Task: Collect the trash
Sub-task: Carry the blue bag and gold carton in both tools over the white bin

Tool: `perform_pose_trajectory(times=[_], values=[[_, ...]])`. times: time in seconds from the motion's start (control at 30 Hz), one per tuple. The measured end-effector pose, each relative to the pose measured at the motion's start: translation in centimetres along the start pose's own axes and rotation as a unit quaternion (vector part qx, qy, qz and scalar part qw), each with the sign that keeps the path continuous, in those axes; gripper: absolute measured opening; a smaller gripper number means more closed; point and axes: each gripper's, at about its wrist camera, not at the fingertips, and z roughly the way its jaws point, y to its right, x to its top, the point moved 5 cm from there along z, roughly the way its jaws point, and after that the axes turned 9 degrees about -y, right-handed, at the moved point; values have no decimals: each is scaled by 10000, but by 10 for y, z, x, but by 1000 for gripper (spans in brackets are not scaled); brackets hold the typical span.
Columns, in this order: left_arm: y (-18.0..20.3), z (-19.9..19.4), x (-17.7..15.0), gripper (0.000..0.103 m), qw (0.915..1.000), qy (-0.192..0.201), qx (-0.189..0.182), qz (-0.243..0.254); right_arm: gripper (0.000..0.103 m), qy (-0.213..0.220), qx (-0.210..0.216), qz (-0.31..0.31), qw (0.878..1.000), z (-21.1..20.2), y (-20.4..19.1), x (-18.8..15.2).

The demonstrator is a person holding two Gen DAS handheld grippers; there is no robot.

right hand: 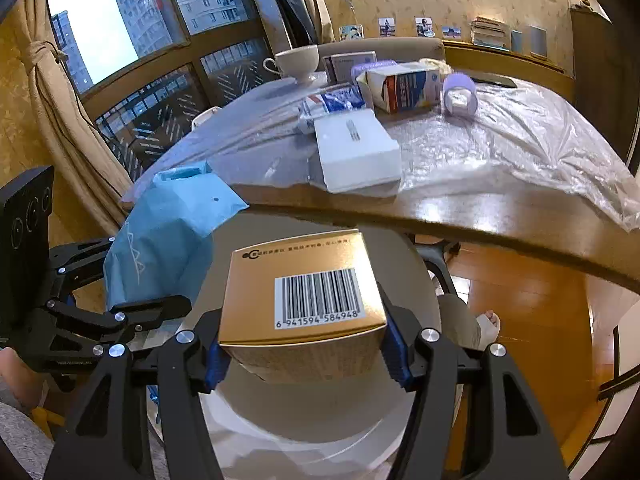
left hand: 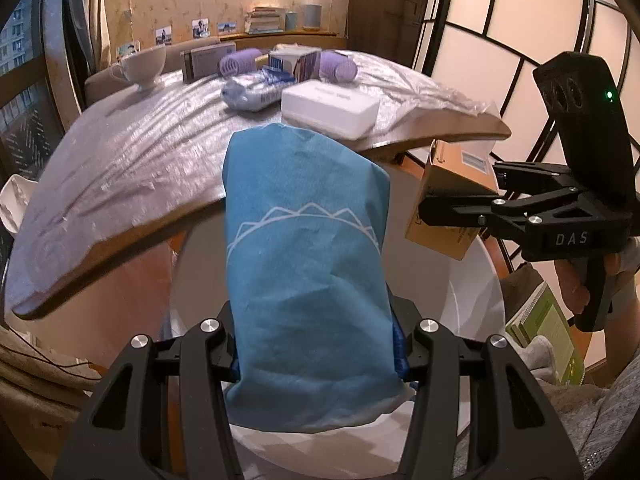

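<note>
My left gripper [left hand: 316, 356] is shut on a blue paper bag [left hand: 304, 248] and holds it over a white round bin [left hand: 472, 308] below the table edge. My right gripper [right hand: 302, 354] is shut on a gold cardboard box [right hand: 300, 292] with a barcode, also over the bin [right hand: 304, 412]. In the left wrist view the right gripper [left hand: 448, 204] and its box [left hand: 444, 184] hang at the right, above the bin's rim. In the right wrist view the left gripper [right hand: 132, 312] and blue bag [right hand: 160, 240] are at the left.
A round wooden table [right hand: 500, 224] under plastic sheet holds a white box [right hand: 356, 152], a blue-white packet [right hand: 332, 106], a carton [right hand: 404, 88], purple rollers [right hand: 460, 96] and a white cup [right hand: 296, 62]. Green notebooks [left hand: 548, 332] lie at the right.
</note>
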Motion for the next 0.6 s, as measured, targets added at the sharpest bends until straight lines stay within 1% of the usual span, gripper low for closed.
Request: perform_pose_trajectory(times=[0.23, 0.6], values=[[4, 13, -8, 53, 9999, -154, 15, 26, 60, -96, -47, 84, 9999, 9, 4, -3], [2, 27, -12, 53, 9994, -353, -35, -29, 60, -248, -79, 245, 9994, 26, 10, -6]])
